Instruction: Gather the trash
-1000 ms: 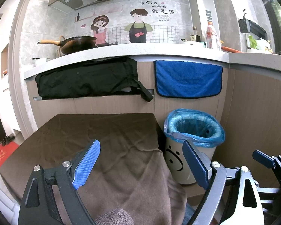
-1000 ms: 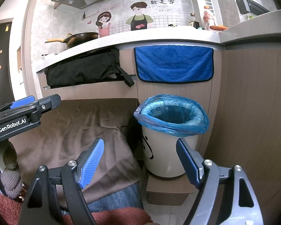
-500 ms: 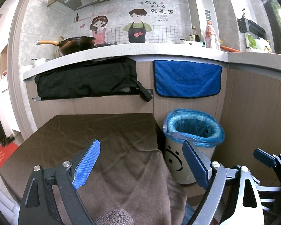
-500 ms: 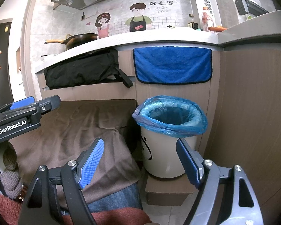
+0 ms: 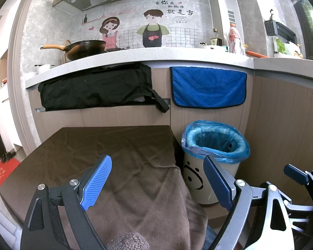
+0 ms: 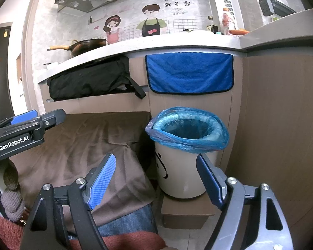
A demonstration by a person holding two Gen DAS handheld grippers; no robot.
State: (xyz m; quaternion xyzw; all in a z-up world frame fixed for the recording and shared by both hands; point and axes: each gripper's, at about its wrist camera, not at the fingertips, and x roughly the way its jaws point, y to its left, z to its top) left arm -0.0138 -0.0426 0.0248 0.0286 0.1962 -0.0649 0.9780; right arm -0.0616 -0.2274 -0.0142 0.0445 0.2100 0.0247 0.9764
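Both the left tongs (image 5: pixel 157 184) and the right tongs (image 6: pixel 156 182) stand wide apart and hold nothing, poised above the near edge of the brown-clothed desk (image 5: pixel 98 145). No loose trash shows on the cloth; the task's visible thing is the white bin (image 6: pixel 177 170) with its blue liner bag (image 6: pixel 187 140), standing on a low block just off the desk's right edge. The liner looks thin, light and slippery, so it is likely best pinched at the bunched rim overhang, gently lest it tear.

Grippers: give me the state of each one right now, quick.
Left gripper: open, jaws wide, nothing between them.
Right gripper: open, jaws wide, holding nothing.
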